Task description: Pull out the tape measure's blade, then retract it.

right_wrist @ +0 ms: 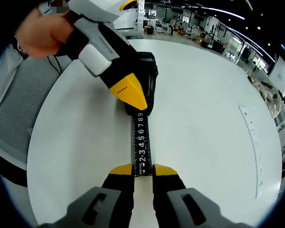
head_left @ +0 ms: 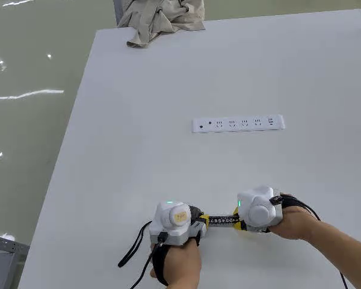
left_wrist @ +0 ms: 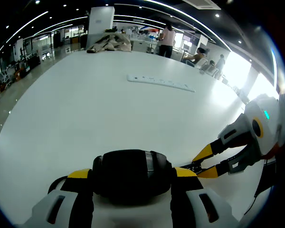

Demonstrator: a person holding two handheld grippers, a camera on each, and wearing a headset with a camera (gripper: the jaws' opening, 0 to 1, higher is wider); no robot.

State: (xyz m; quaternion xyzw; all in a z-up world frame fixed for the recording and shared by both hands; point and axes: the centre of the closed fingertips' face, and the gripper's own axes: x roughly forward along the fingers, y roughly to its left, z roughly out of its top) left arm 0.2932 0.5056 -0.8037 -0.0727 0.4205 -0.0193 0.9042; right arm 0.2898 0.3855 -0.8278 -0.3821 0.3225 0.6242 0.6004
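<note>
Left gripper (left_wrist: pixel 132 176): both yellow-tipped jaws closed against the sides of the black tape measure (left_wrist: pixel 133 165), which sits on the white table (left_wrist: pixel 85 109). Just to the right of the tape measure, the right gripper (left_wrist: pixel 205 164) enters the view, its yellow tips pinched on a short dark length of blade (left_wrist: pixel 190 166) running out of the case. Well beyond the tape measure lies a white power strip (left_wrist: pixel 160 81). Farther beyond and to the left is a heap of beige cloth (left_wrist: pixel 109 42) at the table's far edge.

Black tape measure (right_wrist: pixel 149 72), short black numbered blade (right_wrist: pixel 141 142) out
</note>
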